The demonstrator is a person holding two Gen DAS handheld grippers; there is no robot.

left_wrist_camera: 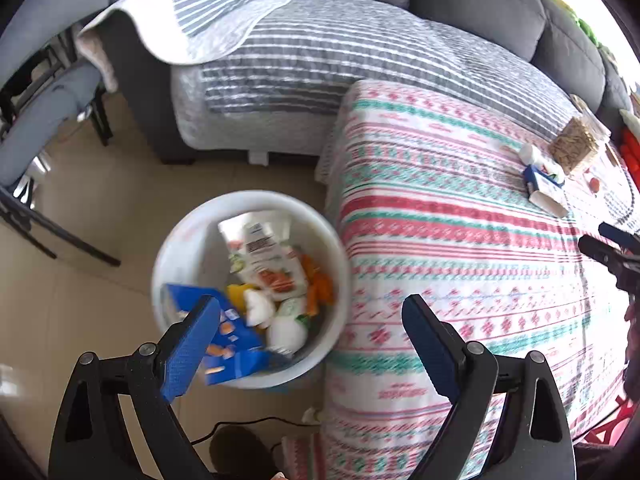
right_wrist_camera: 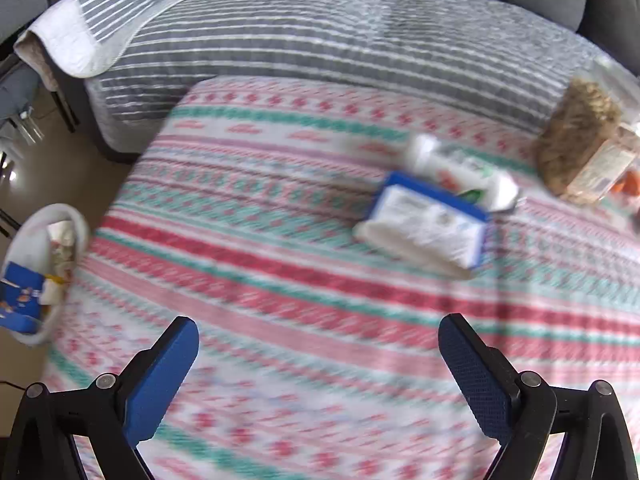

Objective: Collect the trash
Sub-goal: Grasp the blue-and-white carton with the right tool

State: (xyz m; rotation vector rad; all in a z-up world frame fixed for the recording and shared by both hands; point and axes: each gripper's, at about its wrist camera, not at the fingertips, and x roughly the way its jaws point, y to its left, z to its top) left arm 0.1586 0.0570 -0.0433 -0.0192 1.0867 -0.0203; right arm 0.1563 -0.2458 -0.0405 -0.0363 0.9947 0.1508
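White and round, the plastic trash bin (left_wrist_camera: 188, 240) sits on the tiled floor (left_wrist_camera: 100, 208) just beside your worktop with its red, green and white patterned cloth (left_wrist_camera: 460, 240). Your left gripper (left_wrist_camera: 312, 320) hangs above the bin with its blue fingers (left_wrist_camera: 192, 344) spread wide, holding nothing. Inside the bin lie a blue carton (left_wrist_camera: 236, 344), a white printed pouch (left_wrist_camera: 264, 256) and orange scraps (left_wrist_camera: 320, 284). Your right gripper (right_wrist_camera: 318, 344) hovers over the cloth, fingers likewise apart and empty. On the worktop ahead of it rest a blue-and-white box (right_wrist_camera: 428, 224) touching a white wrapped packet (right_wrist_camera: 460, 168), with a clear bag of brown bits (right_wrist_camera: 576, 140) near them.
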